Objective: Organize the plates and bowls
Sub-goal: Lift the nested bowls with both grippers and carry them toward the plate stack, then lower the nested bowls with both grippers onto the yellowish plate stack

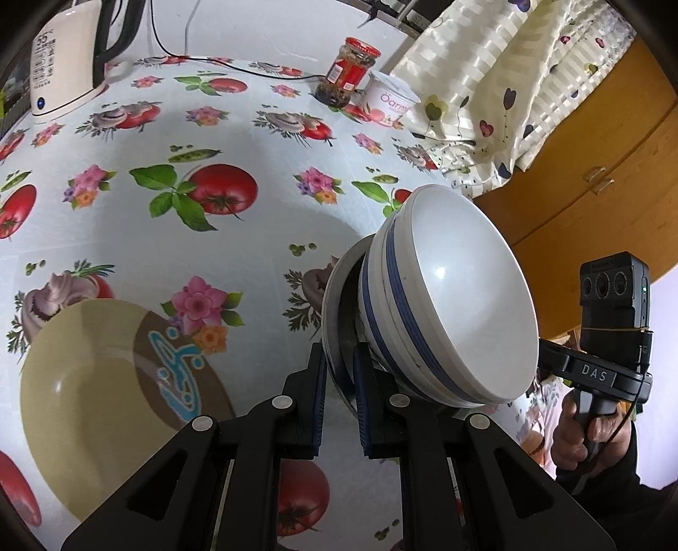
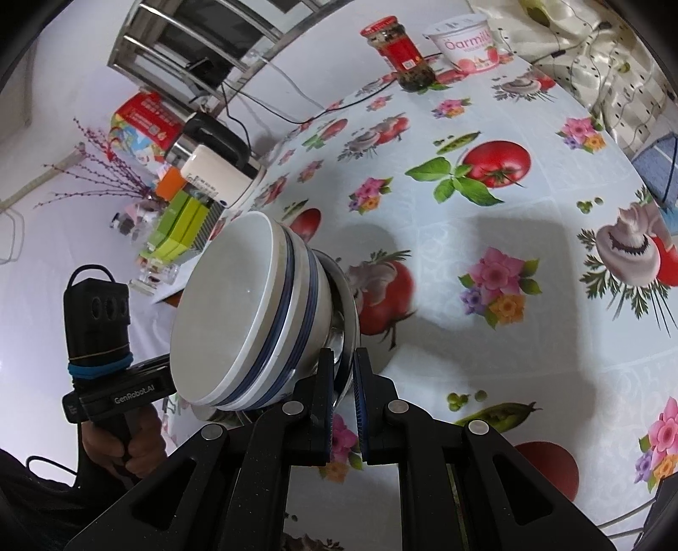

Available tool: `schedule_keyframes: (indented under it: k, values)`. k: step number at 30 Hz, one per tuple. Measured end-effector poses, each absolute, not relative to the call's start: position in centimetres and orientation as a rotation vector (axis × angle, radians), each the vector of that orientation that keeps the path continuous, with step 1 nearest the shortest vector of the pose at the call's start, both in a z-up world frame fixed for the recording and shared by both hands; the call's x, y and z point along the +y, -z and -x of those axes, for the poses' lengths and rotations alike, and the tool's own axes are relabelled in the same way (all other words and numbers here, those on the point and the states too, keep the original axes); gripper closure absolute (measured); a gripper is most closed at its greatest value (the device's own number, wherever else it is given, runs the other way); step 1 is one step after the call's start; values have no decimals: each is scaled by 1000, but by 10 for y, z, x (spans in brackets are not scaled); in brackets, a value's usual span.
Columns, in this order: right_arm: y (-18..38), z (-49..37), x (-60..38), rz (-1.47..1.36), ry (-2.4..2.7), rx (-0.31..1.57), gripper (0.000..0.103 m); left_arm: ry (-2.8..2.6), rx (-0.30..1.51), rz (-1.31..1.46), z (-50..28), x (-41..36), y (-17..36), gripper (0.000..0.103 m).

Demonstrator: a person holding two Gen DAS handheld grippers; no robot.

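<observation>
A shiny stainless-steel plate is pinched at its thin rim by both tools, and it is held above the worktop, which is covered in glossy oilcloth printed with tomatoes and flowers. The left tool is pressed onto one edge, the right tool onto the opposite edge. Two nested white ceramic bowls with blue bands are carried on the steel plate, tilted. Left of the steel plate, only in the left wrist view, a round beige plate with a brown band and blue motif is seen lying on the worktop. Behind the steel plate, a red-lidded glass jar and a yoghurt tub are shown together.
</observation>
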State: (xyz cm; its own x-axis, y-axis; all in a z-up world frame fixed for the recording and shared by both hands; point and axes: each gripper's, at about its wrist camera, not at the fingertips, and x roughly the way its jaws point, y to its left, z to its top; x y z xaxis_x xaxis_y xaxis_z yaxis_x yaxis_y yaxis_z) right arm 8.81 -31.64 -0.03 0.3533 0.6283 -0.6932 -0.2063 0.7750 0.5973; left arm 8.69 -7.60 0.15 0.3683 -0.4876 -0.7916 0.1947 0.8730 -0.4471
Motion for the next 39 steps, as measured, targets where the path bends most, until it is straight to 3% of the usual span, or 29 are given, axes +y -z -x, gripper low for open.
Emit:
schedule_keyframes:
  k: [39]
  values:
    - [-14,-112,-188,-292,-796,1120,94,184,1017,418,-39,38,-11,90]
